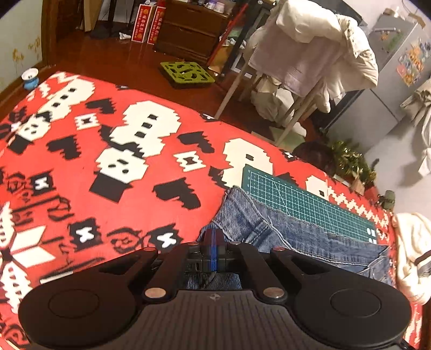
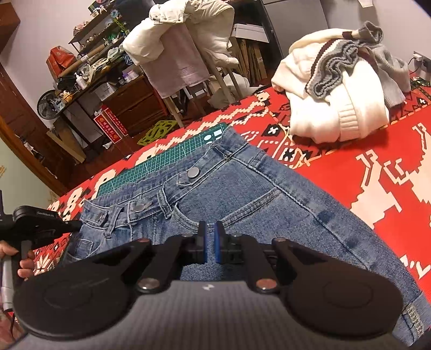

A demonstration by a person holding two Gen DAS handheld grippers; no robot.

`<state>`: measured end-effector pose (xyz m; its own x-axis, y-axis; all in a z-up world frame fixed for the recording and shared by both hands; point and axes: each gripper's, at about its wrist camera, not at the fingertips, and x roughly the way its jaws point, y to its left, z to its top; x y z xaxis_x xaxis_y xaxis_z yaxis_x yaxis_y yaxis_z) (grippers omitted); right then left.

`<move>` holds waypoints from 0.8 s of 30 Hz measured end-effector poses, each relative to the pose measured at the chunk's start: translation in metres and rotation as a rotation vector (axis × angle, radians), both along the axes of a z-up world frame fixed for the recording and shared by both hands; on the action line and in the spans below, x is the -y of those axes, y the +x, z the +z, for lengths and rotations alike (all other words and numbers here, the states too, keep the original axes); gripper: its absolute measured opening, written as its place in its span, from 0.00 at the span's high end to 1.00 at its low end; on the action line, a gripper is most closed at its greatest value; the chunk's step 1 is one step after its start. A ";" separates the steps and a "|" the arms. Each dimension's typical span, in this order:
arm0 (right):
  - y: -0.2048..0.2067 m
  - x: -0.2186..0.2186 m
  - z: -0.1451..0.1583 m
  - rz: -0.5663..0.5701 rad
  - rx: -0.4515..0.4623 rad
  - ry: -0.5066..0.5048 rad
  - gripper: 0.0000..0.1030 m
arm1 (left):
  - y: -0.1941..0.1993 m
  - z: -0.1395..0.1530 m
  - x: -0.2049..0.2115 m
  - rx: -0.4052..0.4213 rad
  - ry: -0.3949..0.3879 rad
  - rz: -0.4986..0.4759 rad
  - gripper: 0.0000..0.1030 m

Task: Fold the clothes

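Red patterned blanket with white and black blocky motifs covers the bed, and a dark wooden floor with a drawer chest and a chair heaped with pale laundry lies beyond it.

Seen from the left wrist, the left gripper has its blue-edged pads pressed together on the edge of the jeans, pinching the denim at the fabric's 9 o'clock side. In the right wrist view that same gripper appears at 9 o'clock, its black tip touching the waistband end, with a hand wrapped round its handle.

The right gripper hovers over the jeans just below the waistband, its pads parted by a narrow gap with nothing between them.

The jeans lie flat on the blanket, waistband and two metal buttons toward 11 o'clock, partly overlapping a green cutting mat with a white grid. A cream and grey knit sweater is bunched at 1 o'clock, well apart from the jeans.

Writing on the red boxes by the chest and on the left gripper's body is too small to read.
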<state>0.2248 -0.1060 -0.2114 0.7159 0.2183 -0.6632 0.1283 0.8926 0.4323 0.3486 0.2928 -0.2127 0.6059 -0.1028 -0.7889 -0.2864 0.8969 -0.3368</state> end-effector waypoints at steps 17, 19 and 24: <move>0.001 0.000 -0.003 -0.014 0.002 0.013 0.93 | 0.031 0.007 0.016 -0.001 0.060 -0.079 1.00; 0.002 0.000 -0.004 -0.014 -0.001 0.013 0.93 | 0.037 0.006 0.016 -0.008 0.059 -0.079 1.00; 0.004 -0.003 -0.007 -0.005 -0.011 0.012 0.93 | 0.039 0.019 0.009 0.003 0.051 -0.087 1.00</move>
